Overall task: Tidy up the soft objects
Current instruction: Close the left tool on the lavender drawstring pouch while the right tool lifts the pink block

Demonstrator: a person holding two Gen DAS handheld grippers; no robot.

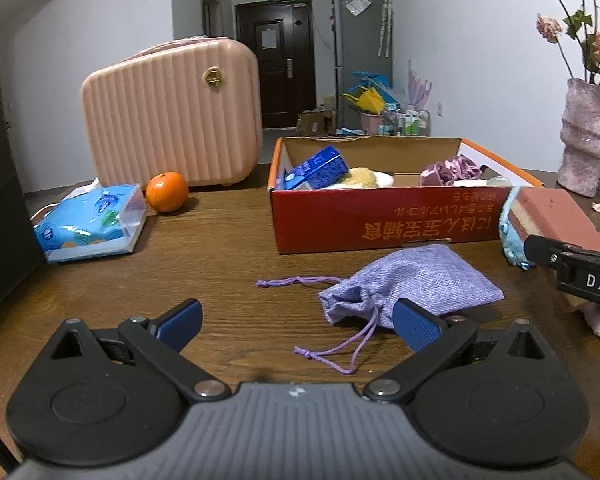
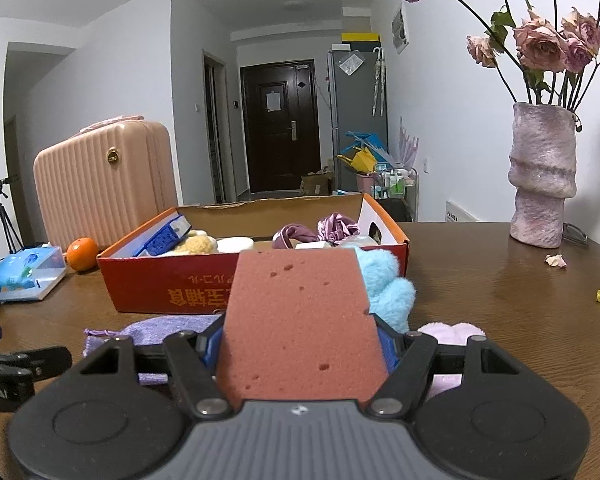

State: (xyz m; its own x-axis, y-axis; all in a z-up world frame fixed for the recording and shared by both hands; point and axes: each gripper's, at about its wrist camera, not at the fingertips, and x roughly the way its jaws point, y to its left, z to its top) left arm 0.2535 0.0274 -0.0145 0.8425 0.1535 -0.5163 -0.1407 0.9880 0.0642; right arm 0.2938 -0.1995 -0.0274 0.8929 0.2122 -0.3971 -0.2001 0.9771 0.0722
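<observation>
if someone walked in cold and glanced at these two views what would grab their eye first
The reddish-brown sponge fills the middle of the right wrist view, clamped in the right gripper just short of the red cardboard box of soft things. In the left wrist view, the lavender drawstring pouch lies on the wooden table ahead of the open left gripper. Behind stand a pink ribbed suitcase and a vase of faded roses.
</observation>
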